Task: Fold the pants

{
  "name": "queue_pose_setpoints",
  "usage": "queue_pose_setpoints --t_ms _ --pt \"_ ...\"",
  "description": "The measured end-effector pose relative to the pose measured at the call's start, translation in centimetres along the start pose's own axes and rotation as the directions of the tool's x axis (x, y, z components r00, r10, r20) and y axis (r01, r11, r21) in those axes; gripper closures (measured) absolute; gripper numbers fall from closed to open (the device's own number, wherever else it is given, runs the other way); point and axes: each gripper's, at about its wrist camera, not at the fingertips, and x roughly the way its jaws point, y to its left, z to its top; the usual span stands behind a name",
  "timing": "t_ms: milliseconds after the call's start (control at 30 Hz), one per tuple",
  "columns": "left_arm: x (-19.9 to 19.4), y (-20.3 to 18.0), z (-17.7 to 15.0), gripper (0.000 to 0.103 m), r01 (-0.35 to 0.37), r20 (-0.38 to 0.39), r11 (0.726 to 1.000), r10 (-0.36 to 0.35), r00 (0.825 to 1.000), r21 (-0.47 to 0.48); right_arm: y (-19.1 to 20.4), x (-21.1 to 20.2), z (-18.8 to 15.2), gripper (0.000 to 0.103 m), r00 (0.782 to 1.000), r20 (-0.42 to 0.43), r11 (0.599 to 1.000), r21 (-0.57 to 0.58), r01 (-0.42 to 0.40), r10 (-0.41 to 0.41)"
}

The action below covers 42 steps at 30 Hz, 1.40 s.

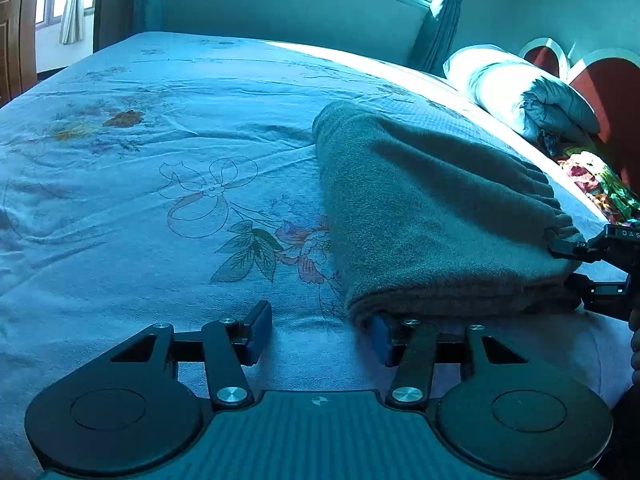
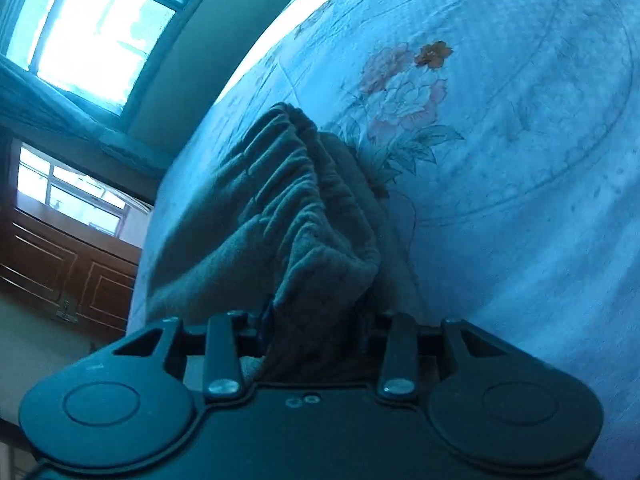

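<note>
Grey fleece pants [image 1: 432, 216] lie folded in a thick stack on the flowered bed sheet [image 1: 160, 208], elastic waistband toward the right. My left gripper [image 1: 320, 332] is open at the stack's near left corner; its right finger [image 1: 380, 340] is tucked under the fabric edge and its left finger [image 1: 256, 332] rests on bare sheet. My right gripper [image 1: 576, 264] shows at the right edge of the left wrist view, its jaws around the waistband end. In the right wrist view the gathered waistband [image 2: 304, 208] fills the space between the fingers of the right gripper [image 2: 316, 332].
A rolled quilt and pillow [image 1: 520, 92] and a colourful cloth [image 1: 596, 184] lie by the red headboard [image 1: 608, 84] at far right. Window and curtains [image 1: 448, 12] stand beyond the bed. A wooden door [image 2: 72, 268] is at left.
</note>
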Motion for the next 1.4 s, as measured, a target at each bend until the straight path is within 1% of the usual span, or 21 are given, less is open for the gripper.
queue_pose_setpoints --t_ms 67,100,133,167,233,300,367,400,433,500,533,567,633,700,867,933,1000,1067,1200,1267,1400 --pt "-0.5 0.2 -0.1 0.05 -0.016 0.027 1.0 0.016 1.0 -0.006 1.5 -0.7 0.0 0.069 1.0 0.012 0.998 -0.055 -0.016 0.017" --pt "-0.4 0.5 -0.2 0.05 -0.017 0.028 0.999 0.017 0.999 -0.03 1.7 -0.5 0.0 0.069 1.0 0.01 0.997 -0.075 -0.019 0.019" --pt "0.0 0.9 -0.3 0.046 -0.019 0.016 0.998 0.02 1.0 -0.057 1.6 0.3 -0.2 0.069 1.0 -0.01 0.995 -0.094 0.018 -0.019" --pt "0.3 1.3 -0.4 0.044 -0.018 0.006 0.996 0.019 1.0 -0.083 1.0 1.3 -0.3 0.069 0.998 -0.042 0.996 -0.076 0.042 -0.046" --pt "0.5 1.8 -0.7 0.043 -0.005 0.009 0.994 0.006 1.0 -0.111 0.5 1.4 -0.2 0.07 0.998 -0.049 0.998 -0.058 0.023 -0.026" --pt "0.0 1.5 -0.5 0.043 -0.013 0.01 0.996 0.014 1.0 -0.084 0.9 0.8 0.1 0.063 0.997 -0.071 0.997 -0.078 0.009 -0.015" --pt "-1.0 1.3 -0.2 0.043 -0.007 0.01 0.999 0.007 1.0 -0.05 1.5 -1.0 0.3 0.054 0.999 -0.04 0.992 -0.127 0.011 -0.016" --pt "-1.9 1.4 -0.2 0.043 -0.009 0.023 1.0 0.01 1.0 -0.03 1.7 -2.2 0.5 0.044 1.0 -0.013 0.987 -0.158 0.01 -0.013" --pt "-2.7 1.6 0.0 0.043 -0.015 0.038 1.0 0.015 0.999 -0.019 2.0 -3.6 0.9 0.04 1.0 0.017 0.981 -0.196 0.019 -0.016" --pt "-4.0 2.6 0.8 0.043 0.005 0.058 1.0 -0.003 0.998 -0.028 1.9 -5.2 1.9 0.039 0.999 0.05 0.973 -0.229 0.018 -0.007" --pt "-4.3 3.2 1.5 0.043 0.034 0.064 0.999 -0.032 0.997 -0.039 1.6 -5.5 2.7 0.036 0.999 0.047 0.974 -0.227 0.012 -0.002" --pt "-4.3 3.6 2.3 0.042 0.055 0.068 0.997 -0.052 0.996 -0.047 1.4 -5.6 3.4 0.035 0.999 0.033 0.975 -0.222 0.004 0.003" --pt "-3.4 4.0 4.1 0.038 0.108 0.056 0.992 -0.104 0.993 -0.066 1.0 -4.8 4.9 0.034 1.0 0.018 0.975 -0.224 0.012 -0.008" --pt "-2.0 4.0 5.5 0.034 0.16 0.052 0.984 -0.156 0.986 -0.076 1.0 -4.2 5.3 0.034 1.0 0.013 0.968 -0.251 0.023 -0.021" --pt "2.6 2.9 7.4 0.034 0.19 -0.018 0.977 -0.193 0.981 -0.101 0.8 -1.6 5.6 0.035 0.999 -0.044 0.966 -0.26 0.01 -0.022" --pt "3.8 2.7 7.7 0.034 0.214 -0.024 0.969 -0.218 0.976 -0.119 0.8 -1.2 5.7 0.035 0.999 -0.048 0.969 -0.249 0.001 -0.013" --pt "4.6 2.5 7.8 0.034 0.214 -0.033 0.968 -0.22 0.975 -0.134 0.6 -0.7 6.1 0.035 0.999 -0.053 0.974 -0.226 -0.008 -0.004" --pt "5.3 2.4 7.9 0.034 0.232 -0.043 0.962 -0.241 0.97 -0.142 0.4 -0.1 6.4 0.034 0.998 -0.067 0.978 -0.208 -0.02 0.006" --pt "7.3 1.8 7.9 0.034 0.223 -0.088 0.966 -0.235 0.968 -0.134 -0.4 1.4 6.7 0.034 0.994 -0.108 0.982 -0.185 -0.024 0.003" --pt "8.0 1.6 7.9 0.034 0.226 -0.096 0.964 -0.24 0.966 -0.141 -0.9 2.0 6.7 0.031 0.991 -0.135 0.986 -0.16 -0.039 0.017" --pt "9.2 1.1 8.1 0.033 0.241 -0.103 0.961 -0.255 0.961 -0.138 -1.5 2.8 6.5 0.018 0.984 -0.17 0.988 -0.134 -0.075 0.051"
